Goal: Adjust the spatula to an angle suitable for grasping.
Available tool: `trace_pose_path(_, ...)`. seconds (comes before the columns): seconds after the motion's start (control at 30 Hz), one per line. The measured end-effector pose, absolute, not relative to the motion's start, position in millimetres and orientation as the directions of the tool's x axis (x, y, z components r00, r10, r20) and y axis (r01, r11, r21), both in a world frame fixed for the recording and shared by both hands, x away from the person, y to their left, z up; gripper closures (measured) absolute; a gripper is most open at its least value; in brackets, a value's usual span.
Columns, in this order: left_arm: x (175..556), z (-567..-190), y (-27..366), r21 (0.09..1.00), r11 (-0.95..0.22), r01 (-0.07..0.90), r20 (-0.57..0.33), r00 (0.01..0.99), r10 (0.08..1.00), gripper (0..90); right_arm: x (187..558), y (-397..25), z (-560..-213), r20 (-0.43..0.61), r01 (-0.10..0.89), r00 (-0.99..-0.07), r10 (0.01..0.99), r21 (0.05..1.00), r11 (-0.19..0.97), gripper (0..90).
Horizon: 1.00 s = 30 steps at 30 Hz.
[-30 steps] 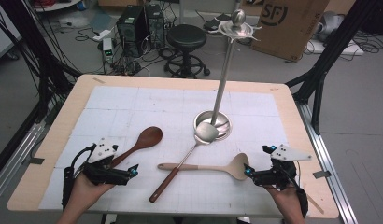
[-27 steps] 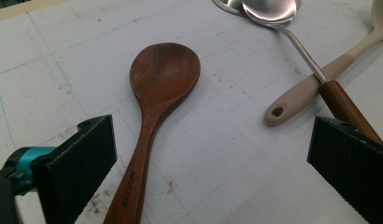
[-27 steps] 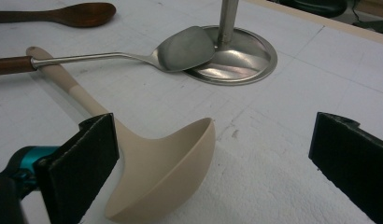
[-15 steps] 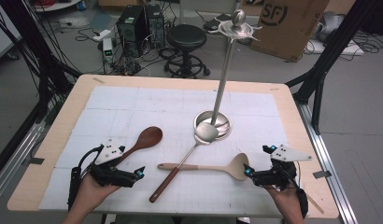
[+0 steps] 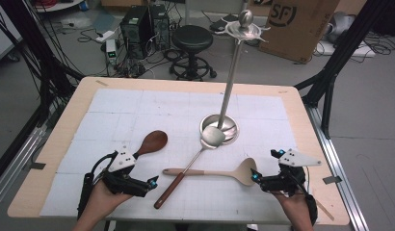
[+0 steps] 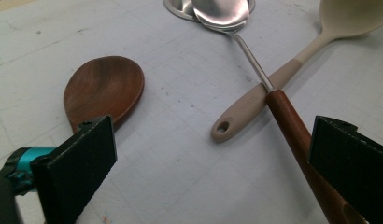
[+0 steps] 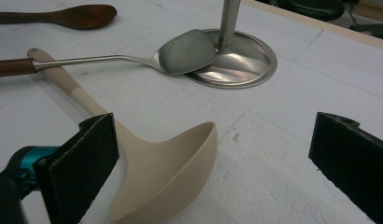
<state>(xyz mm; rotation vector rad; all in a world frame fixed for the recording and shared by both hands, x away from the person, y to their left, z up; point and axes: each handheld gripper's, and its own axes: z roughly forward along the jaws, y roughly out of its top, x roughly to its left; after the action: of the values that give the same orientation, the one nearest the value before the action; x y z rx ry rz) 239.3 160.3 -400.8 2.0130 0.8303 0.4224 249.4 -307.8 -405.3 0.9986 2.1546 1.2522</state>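
Note:
A dark wooden spoon (image 5: 151,142) lies at the left, its handle running under my left gripper (image 5: 150,183). That gripper is open and low over the mat, with the spoon's bowl (image 6: 104,88) just ahead of its left jaw. A steel spatula (image 5: 212,137) with a brown handle (image 6: 292,126) rests its head on the stand's round base (image 5: 229,137). Its shaft crosses over a beige ladle (image 5: 219,172). My right gripper (image 5: 255,175) is open right behind the ladle's bowl (image 7: 166,163), and nothing is held.
The stand's steel pole (image 5: 231,82) rises from its base to a hooked top (image 5: 243,29). A white gridded mat (image 5: 138,110) covers the wooden table (image 5: 56,139). A stool (image 5: 191,36), computer cases and a cardboard box (image 5: 294,24) stand on the floor beyond the far edge.
My left gripper has slid to the right along the wooden spoon's handle, toward the crossed utensils. The right gripper and the utensils have stayed where they were.

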Motion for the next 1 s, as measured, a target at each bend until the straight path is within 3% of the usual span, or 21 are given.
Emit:
trace_pose_path(0.37,234.7,-402.0,145.8,0.834,-0.387,0.394,-0.040,0.741,0.670,1.9,250.0,-304.0,-404.8,-0.023,0.363,-0.635,0.772,0.874,0.324,0.3)
trace_pose_path(1.0,232.9,-413.7,117.6,0.784,-0.496,0.373,0.006,0.794,0.607,2.0,252.1,-299.6,-405.5,-0.029,0.360,-0.639,0.769,0.872,0.331,0.3)
